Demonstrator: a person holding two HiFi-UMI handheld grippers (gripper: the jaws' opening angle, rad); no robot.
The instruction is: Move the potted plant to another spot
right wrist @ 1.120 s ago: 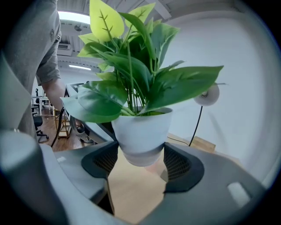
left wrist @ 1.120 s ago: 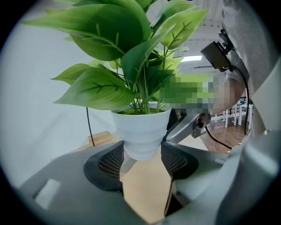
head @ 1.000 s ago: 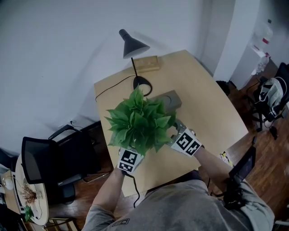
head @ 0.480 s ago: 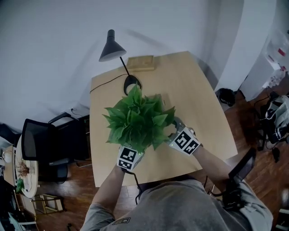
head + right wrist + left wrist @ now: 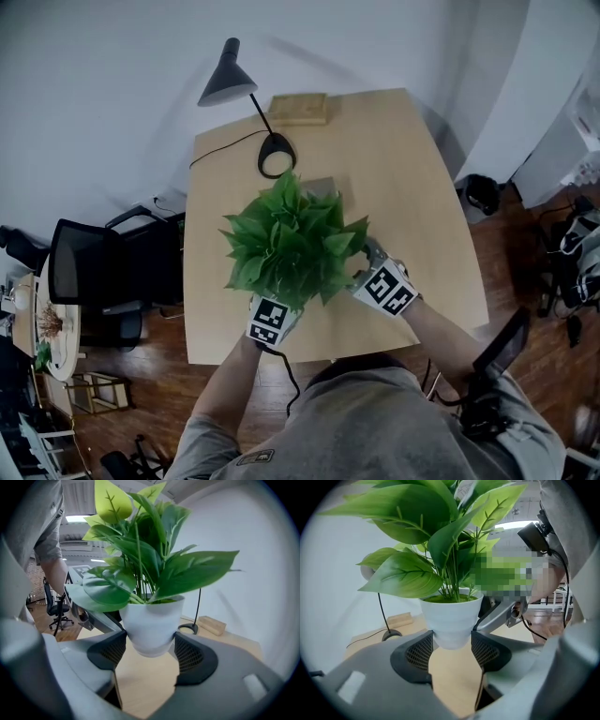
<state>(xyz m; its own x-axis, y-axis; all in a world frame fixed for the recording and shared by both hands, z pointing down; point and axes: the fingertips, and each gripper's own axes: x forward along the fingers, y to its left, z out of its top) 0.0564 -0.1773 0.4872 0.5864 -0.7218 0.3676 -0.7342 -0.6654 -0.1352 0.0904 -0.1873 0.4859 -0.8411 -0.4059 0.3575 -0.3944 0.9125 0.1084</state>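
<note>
We had the potted plant (image 5: 292, 246) in carry, between pick-up and set-down. The left gripper (image 5: 452, 645) was clamped on the lower part of the white pot (image 5: 451, 618), one meshed pad against each side. The right gripper (image 5: 151, 652) gripped the same pot from the opposite side in the same way, so the two faced each other with the pot between them. From both grippers the pot's rounded bottom showed clear of the table (image 5: 412, 187), with bare wood and a faint shadow beneath the jaws, so we judged it lifted, not resting. The leaves stood upright above both grippers and hid the jaws in the head view.

Beyond the left gripper's jaws, off to their left, stood the lamp base (image 5: 389, 633). From the right gripper it lay ahead and to the right, with a wooden block (image 5: 212, 624) just past it.

The next move, as we judged it, called for choosing a bare patch of table away from the lamp and its cord. Both grippers would then lower together with the pot level, and release only once the base sat flat.
</note>
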